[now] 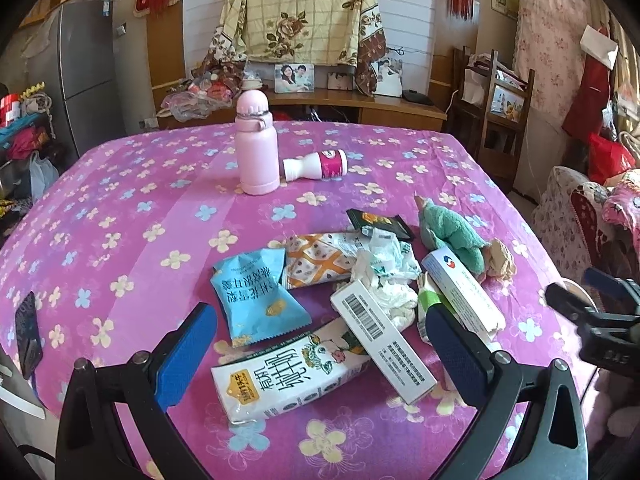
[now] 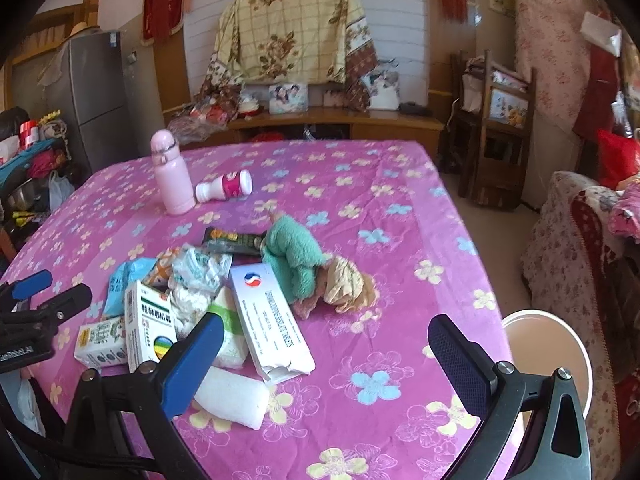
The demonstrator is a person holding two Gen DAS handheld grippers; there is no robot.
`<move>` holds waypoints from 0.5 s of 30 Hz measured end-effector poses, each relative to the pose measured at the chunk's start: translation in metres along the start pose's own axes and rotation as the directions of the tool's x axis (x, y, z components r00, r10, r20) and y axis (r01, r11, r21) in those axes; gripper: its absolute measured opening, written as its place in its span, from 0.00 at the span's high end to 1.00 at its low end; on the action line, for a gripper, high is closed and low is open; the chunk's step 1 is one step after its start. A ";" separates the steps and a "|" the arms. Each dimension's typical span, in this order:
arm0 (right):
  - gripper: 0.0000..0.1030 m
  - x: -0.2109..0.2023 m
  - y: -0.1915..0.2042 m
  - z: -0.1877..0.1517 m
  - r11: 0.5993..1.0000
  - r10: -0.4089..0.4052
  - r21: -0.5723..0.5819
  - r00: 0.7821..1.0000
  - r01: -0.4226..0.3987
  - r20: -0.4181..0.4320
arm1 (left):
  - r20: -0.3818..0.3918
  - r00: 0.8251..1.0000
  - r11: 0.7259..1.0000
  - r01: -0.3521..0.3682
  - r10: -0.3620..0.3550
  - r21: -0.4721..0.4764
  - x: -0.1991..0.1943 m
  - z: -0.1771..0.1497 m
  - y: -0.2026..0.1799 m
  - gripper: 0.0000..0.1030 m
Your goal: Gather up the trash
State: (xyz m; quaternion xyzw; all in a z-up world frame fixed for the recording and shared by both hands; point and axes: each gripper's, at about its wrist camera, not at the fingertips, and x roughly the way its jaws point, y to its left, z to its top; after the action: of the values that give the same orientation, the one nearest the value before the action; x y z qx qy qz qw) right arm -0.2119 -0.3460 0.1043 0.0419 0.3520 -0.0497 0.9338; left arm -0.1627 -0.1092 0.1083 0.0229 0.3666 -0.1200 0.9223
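Both grippers, left gripper (image 1: 320,340) and right gripper (image 2: 326,346), stand open and empty above the table (image 1: 120,208). The milk carton (image 1: 288,376) lies at the near edge of the trash pile, directly ahead of the left jaws, its long axis running crosswise to them. The left gripper is judged nearer.

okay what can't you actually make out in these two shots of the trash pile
- Milk carton: right wrist view, mostly behind the green-labelled medicine box.
- Round white container by the table edge: right wrist view, partly behind the right gripper; contents unseen.
- Dark flat object: left wrist view, distorted at the fisheye rim; unidentifiable.
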 end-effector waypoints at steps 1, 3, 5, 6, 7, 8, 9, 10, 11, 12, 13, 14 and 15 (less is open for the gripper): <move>0.00 0.006 0.000 -0.001 1.000 0.009 -0.005 1.000 -0.009 -0.014 | -0.006 1.000 1.000 0.006 -0.006 -0.004 0.001 0.000 0.000 0.00; 0.00 0.017 0.002 -0.003 0.999 0.030 -0.016 0.999 -0.030 -0.041 | -0.017 1.000 1.000 0.019 -0.019 -0.012 0.004 -0.001 0.000 0.00; 0.00 0.029 0.004 -0.004 0.998 0.054 -0.025 0.997 -0.056 -0.060 | -0.036 0.999 0.999 0.033 -0.033 -0.015 0.009 -0.003 -0.002 0.00; 0.00 0.034 0.005 -0.005 0.997 0.065 -0.028 0.996 -0.067 -0.067 | -0.046 0.998 0.999 0.040 -0.041 -0.015 0.012 -0.003 -0.003 0.00; 0.00 0.039 0.006 -0.005 0.996 0.080 -0.030 0.994 -0.082 -0.073 | -0.059 0.997 0.999 0.048 -0.048 -0.015 0.015 -0.004 -0.004 0.00; 0.00 0.044 0.007 -0.006 0.995 0.096 -0.029 0.992 -0.098 -0.077 | -0.068 0.996 0.998 0.053 -0.054 -0.014 0.018 -0.004 -0.006 0.00; 0.00 0.049 0.007 -0.006 0.992 0.119 -0.024 0.989 -0.122 -0.082 | -0.071 0.996 0.998 0.057 -0.058 -0.013 0.020 -0.004 -0.007 0.00; 0.00 0.053 0.007 -0.005 0.990 0.136 -0.017 0.987 -0.138 -0.089 | -0.072 0.996 0.998 0.060 -0.060 -0.011 0.022 -0.004 -0.009 0.00; 0.00 0.057 0.007 -0.005 0.988 0.153 -0.012 0.984 -0.155 -0.096 | -0.073 0.995 0.998 0.060 -0.061 -0.007 0.024 -0.003 -0.012 0.00; 0.00 0.061 0.007 -0.004 0.985 0.172 -0.008 0.980 -0.173 -0.099 | -0.077 0.995 0.998 0.063 -0.063 -0.004 0.026 -0.003 -0.013 0.00; 0.00 0.065 0.007 -0.002 0.982 0.185 -0.008 0.978 -0.187 -0.100 | -0.088 0.994 0.997 0.071 -0.071 -0.001 0.030 -0.002 -0.016 0.00; 0.00 0.068 0.008 -0.001 0.981 0.193 -0.011 0.976 -0.195 -0.103 | -0.099 0.992 0.997 0.077 -0.077 0.000 0.034 -0.002 -0.018 0.00; 0.00 0.072 0.009 0.001 0.978 0.204 -0.017 0.973 -0.207 -0.111 | -0.113 0.990 0.997 0.080 -0.080 0.000 0.038 -0.001 -0.020 0.01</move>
State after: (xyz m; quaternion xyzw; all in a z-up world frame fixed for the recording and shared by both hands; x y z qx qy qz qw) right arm -0.1563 -0.3417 0.0574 0.0673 0.3969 0.0545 0.9138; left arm -0.1418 -0.1357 0.0828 0.0168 0.4185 -0.1561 0.8945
